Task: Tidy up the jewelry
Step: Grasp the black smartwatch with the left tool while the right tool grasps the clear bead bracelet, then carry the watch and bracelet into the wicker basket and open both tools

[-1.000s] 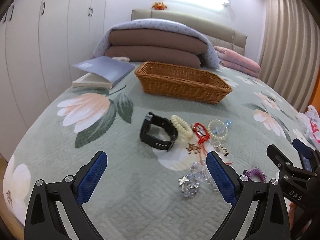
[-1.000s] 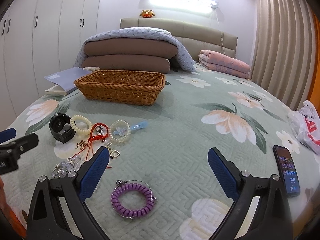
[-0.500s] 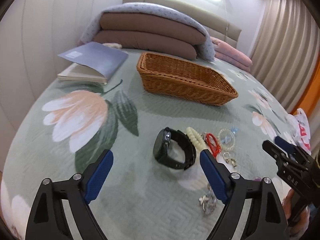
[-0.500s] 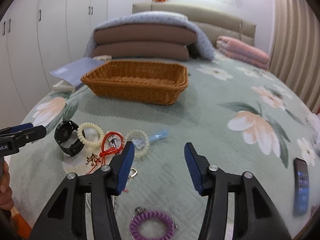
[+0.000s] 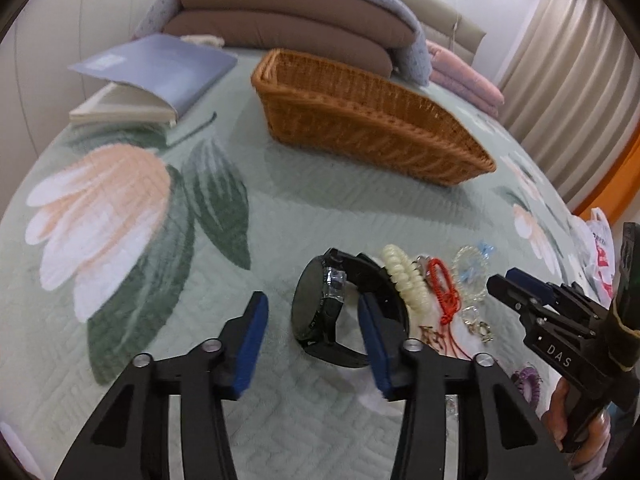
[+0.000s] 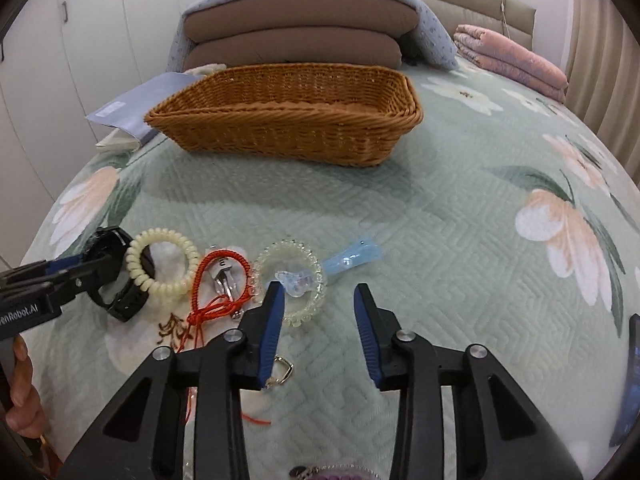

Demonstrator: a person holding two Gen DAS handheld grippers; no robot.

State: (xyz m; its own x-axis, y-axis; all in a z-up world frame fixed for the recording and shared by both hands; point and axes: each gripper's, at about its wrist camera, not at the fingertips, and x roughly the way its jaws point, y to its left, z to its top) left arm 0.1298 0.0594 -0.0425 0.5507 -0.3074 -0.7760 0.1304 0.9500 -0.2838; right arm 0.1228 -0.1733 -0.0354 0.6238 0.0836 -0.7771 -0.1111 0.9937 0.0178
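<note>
Left claw (image 5: 312, 320) is hanging spread around the watch (image 5: 320, 312), possibly not touching. Right claw (image 6: 318, 312) is gaping beside the clear bracelet (image 6: 290, 280). Everything is lying on the bed (image 6: 440, 220), basket (image 6: 288, 116) behind.

On the bed lie three coil bands: one cream (image 6: 162, 262), one clear (image 6: 292, 282), one purple (image 5: 527, 380). There is one black watch (image 5: 320, 312), one red cord (image 6: 212, 300), one wicker basket (image 6: 288, 114) and one book (image 5: 148, 80).
</note>
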